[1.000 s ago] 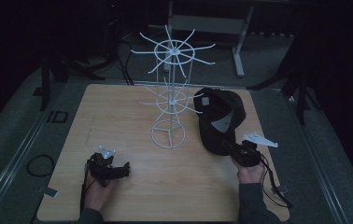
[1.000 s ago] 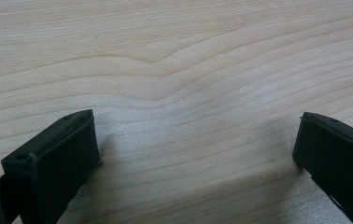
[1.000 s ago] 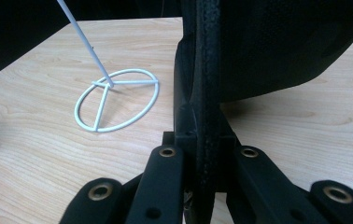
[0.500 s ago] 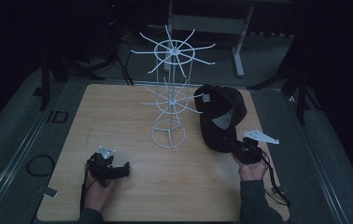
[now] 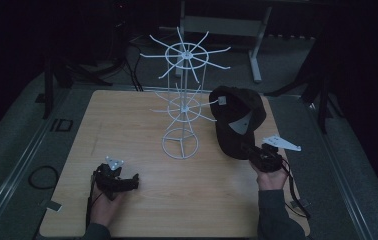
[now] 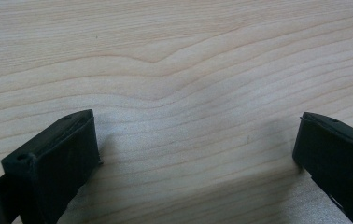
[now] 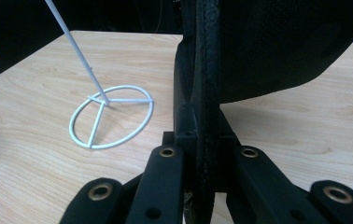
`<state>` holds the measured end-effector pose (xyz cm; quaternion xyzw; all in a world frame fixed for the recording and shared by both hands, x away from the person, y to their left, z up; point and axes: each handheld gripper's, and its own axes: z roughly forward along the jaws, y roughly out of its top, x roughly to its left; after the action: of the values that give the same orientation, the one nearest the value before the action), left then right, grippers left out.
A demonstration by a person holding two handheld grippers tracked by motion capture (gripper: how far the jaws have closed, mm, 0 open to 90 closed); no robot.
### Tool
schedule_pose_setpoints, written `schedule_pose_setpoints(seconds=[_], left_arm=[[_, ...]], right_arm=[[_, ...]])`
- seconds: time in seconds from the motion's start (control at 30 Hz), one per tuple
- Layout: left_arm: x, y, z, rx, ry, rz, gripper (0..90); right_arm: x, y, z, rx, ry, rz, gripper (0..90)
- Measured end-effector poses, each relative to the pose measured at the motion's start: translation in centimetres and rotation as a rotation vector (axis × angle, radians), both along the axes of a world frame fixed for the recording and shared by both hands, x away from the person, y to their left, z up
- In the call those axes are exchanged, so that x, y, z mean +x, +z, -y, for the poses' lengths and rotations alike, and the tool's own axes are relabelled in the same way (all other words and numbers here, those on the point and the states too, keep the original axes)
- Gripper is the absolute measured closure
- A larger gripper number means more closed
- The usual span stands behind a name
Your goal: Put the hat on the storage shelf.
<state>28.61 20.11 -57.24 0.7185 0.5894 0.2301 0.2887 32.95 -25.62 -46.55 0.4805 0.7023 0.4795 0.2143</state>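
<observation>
on table (image 5: 142,125), one rack (image 5: 181,107), one cap (image 5: 237,120), two claws

Left gripper (image 5: 127,181) agape, right gripper (image 5: 255,152) clamped

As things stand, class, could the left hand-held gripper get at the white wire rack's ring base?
Probably yes. The left hand-held gripper stands open and holds nothing, and bare table lies between it and the rack's ring base. The cap sits on the rack's far side.

My right tongs (image 7: 202,154) clamped on edge of black cap (image 7: 268,46), brim upright between jaws. White wire stand (image 7: 111,116), ring base flat on worktop (image 7: 25,140), left of cap.
</observation>
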Motion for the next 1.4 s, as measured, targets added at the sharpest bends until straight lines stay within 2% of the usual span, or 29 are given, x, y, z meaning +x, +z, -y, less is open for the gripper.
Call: schedule_pose_setpoints(seconds=[1.4], left_arm=[[0.0,0.0,0.0,0.003,-0.001,0.000,0.2]], right_arm=[[0.8,3.1,-0.5,-0.016,0.003,0.079,86.5]])
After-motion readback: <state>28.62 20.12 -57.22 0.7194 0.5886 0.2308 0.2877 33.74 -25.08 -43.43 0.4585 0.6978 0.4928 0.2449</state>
